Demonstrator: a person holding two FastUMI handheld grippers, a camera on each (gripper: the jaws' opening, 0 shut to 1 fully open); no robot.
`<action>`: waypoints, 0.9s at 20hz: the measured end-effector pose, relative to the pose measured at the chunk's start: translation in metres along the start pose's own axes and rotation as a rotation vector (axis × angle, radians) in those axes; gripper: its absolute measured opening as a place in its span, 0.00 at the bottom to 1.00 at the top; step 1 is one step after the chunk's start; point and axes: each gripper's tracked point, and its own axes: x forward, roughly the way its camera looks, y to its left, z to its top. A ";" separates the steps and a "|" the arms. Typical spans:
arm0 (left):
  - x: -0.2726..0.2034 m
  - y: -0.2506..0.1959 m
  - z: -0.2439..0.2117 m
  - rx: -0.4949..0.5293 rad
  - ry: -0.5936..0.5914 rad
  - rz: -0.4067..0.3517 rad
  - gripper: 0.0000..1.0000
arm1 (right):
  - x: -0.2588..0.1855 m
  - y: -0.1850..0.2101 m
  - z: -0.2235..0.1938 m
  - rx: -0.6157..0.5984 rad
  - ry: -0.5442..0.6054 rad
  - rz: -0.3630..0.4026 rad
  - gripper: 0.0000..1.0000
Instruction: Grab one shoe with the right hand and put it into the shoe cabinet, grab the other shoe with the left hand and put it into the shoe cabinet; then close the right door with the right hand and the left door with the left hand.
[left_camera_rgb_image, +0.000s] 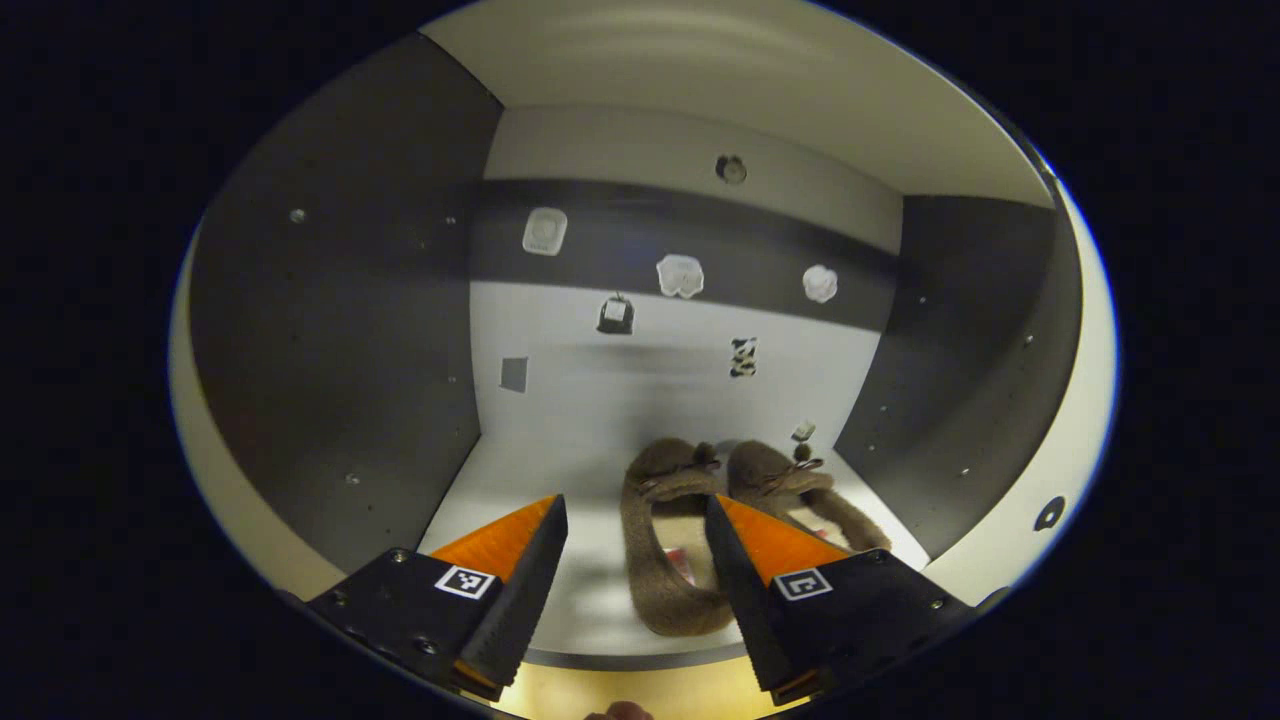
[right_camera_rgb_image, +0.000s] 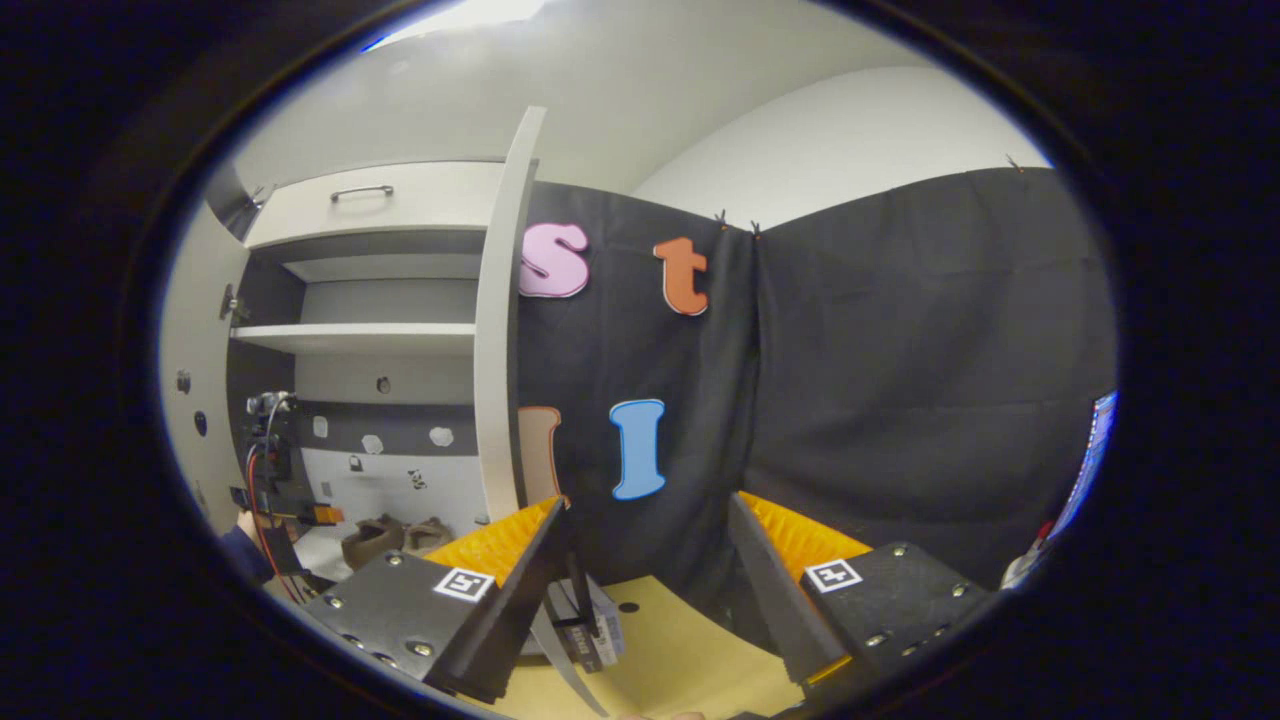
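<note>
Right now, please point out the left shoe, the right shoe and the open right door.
left shoe (left_camera_rgb_image: 668, 590), left gripper view, on its fuzzy side wall.
right shoe (left_camera_rgb_image: 770, 470), left gripper view, on its toe.
right door (right_camera_rgb_image: 497, 330), right gripper view, on its edge.

Both fisheye views are dim and soft, bending lines toward the edges; light falls brightest at upper frame.

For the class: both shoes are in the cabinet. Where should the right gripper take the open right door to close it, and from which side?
Take the right door by its free vertical edge, which faces the right gripper. That edge is a thin panel that the open jaws can straddle. Approach from the booth-wall side, probably at mid height, then swing it towards the shelves. No handle shows on it.
</note>
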 end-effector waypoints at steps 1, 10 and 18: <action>-0.012 -0.002 0.006 0.001 -0.023 -0.007 0.87 | 0.001 0.004 -0.005 0.001 0.013 0.015 0.97; -0.140 -0.015 0.051 0.005 -0.211 -0.078 0.86 | 0.001 0.015 -0.008 -0.010 0.024 0.112 0.96; -0.209 -0.005 0.057 -0.016 -0.263 -0.067 0.89 | -0.010 0.084 -0.019 0.115 0.069 0.343 0.95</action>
